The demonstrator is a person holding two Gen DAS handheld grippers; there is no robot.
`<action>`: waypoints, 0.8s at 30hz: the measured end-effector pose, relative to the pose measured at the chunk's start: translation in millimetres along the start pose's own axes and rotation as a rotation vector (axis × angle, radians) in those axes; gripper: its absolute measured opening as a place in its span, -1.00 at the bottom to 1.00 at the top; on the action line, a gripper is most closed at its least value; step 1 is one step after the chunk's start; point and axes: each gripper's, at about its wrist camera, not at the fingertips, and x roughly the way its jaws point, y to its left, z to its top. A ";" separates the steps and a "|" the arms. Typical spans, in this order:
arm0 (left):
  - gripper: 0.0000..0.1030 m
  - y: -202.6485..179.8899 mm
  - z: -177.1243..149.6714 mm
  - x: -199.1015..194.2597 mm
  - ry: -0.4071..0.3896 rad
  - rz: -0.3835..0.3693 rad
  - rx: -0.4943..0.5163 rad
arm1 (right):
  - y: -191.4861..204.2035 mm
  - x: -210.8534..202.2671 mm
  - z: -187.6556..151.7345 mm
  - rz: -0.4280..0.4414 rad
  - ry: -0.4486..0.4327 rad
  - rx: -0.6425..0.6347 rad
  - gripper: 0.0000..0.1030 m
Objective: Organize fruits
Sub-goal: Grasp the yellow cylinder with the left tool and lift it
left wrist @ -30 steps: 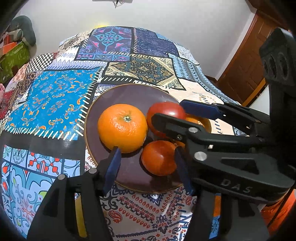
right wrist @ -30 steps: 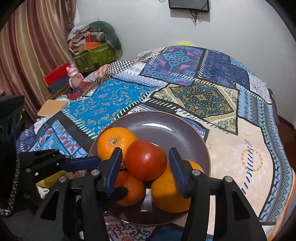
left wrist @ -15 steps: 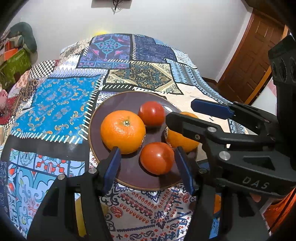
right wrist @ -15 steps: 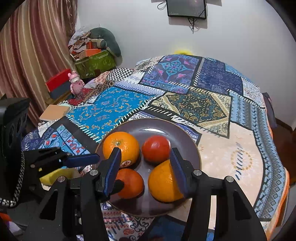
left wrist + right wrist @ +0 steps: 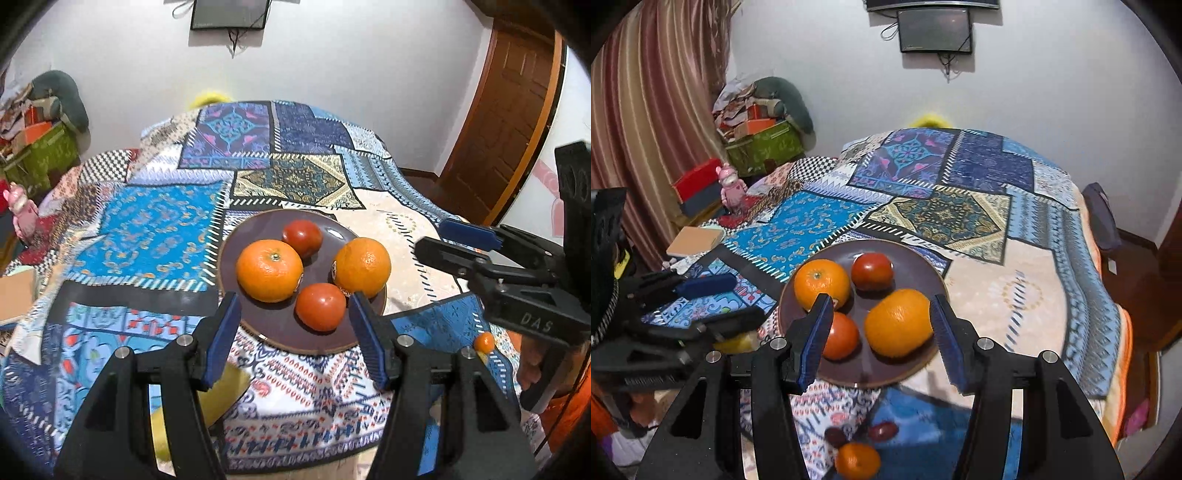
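Observation:
A brown plate [image 5: 258,229] [image 5: 916,266] on the patchwork cloth holds two oranges [image 5: 269,270] [image 5: 362,266] and two red tomatoes [image 5: 303,233] [image 5: 320,306]. In the right wrist view the oranges [image 5: 822,283] [image 5: 898,322] and tomatoes [image 5: 872,271] [image 5: 841,336] lie just past my fingertips. My left gripper [image 5: 293,332] is open and empty, near the plate's front edge. My right gripper [image 5: 877,332] is open and empty above the plate's near side; it also shows in the left wrist view [image 5: 454,243].
A small orange fruit [image 5: 857,460] [image 5: 484,342] and two dark red fruits [image 5: 882,430] lie on the cloth in front of the plate. A yellow fruit [image 5: 221,391] lies under my left gripper. Boxes and a pink toy [image 5: 733,188] stand at the left. A door [image 5: 513,122] is at the right.
Both grippers have pulled back and up from the plate. The right gripper let go of the tomato it was around, and that tomato now rests at the plate's far side.

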 end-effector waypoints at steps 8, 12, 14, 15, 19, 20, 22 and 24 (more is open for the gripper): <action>0.33 12.0 -28.0 -33.9 0.001 0.024 0.018 | -16.4 -33.4 -33.4 -0.056 0.005 0.055 0.04; 0.34 25.5 -49.6 -32.9 0.042 0.054 0.017 | -29.1 -44.6 -55.6 -0.108 0.021 0.098 0.05; 0.34 31.1 -57.6 -31.8 0.052 0.067 0.019 | -37.1 -49.4 -67.0 -0.130 0.031 0.130 0.05; 0.34 35.1 -61.2 -31.3 0.057 0.072 0.020 | -40.8 -52.5 -72.9 -0.140 0.035 0.146 0.05; 0.34 50.7 -69.2 -26.4 0.067 0.099 0.024 | -54.2 -62.1 -99.9 -0.184 0.062 0.212 0.05; 0.34 53.6 -69.8 -23.9 0.073 0.105 0.027 | -55.7 -64.7 -106.5 -0.196 0.069 0.220 0.05; 0.34 60.6 -70.7 -17.1 0.085 0.115 0.030 | -59.0 -67.3 -117.6 -0.224 0.090 0.236 0.05; 0.34 66.0 -71.3 -11.7 0.093 0.119 0.028 | -62.0 -70.0 -127.6 -0.239 0.107 0.259 0.05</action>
